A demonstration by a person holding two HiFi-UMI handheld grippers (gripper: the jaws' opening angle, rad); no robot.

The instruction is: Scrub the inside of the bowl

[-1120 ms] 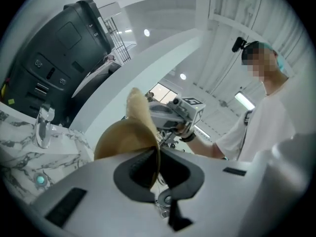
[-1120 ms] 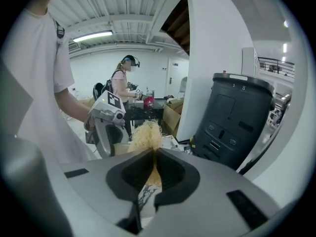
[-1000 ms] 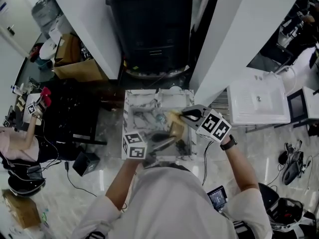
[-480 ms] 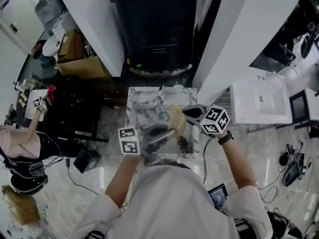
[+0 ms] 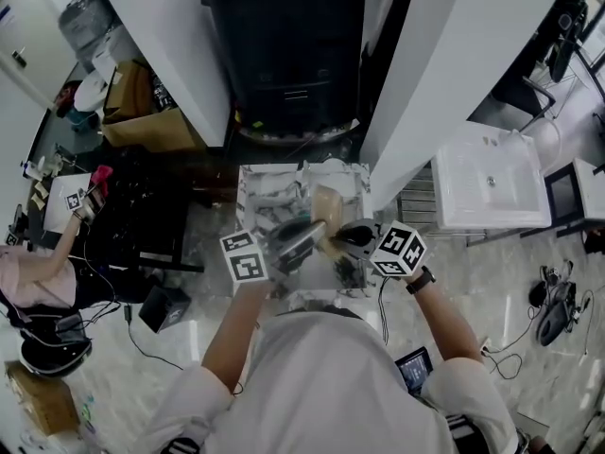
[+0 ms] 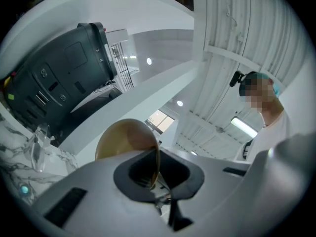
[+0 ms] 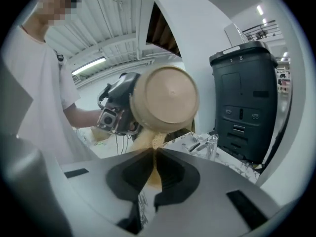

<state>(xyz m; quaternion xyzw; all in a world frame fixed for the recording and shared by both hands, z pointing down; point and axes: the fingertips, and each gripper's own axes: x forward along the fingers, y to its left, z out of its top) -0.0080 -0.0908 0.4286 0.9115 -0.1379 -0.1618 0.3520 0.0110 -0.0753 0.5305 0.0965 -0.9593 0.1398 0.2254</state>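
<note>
While the left tongs (image 6: 157, 174) stay clamped on the rim of the tan bowl (image 7: 165, 100), they have lifted it off the worktop (image 5: 253, 195) within the last second. The right tongs (image 7: 154, 154) — pinched shut on a yellowish sponge (image 7: 152, 140) — have come down and in toward it, so the two marker cubes now sit closer together in the head view. The bowl hangs in the air above the worktop, tipped on its side. The right gripper view faces its rounded outer base, with the sponge at its lower edge. By that reading the sponge is not yet inside, and the scrubbing of the inner wall looks still to come — the bowl or the right wrist would probably need to turn first. Beyond the marbled worktop stands a black bin (image 5: 288, 55). A small mark near its top may be an 8; nothing else is legible, and no brand shows.
</note>
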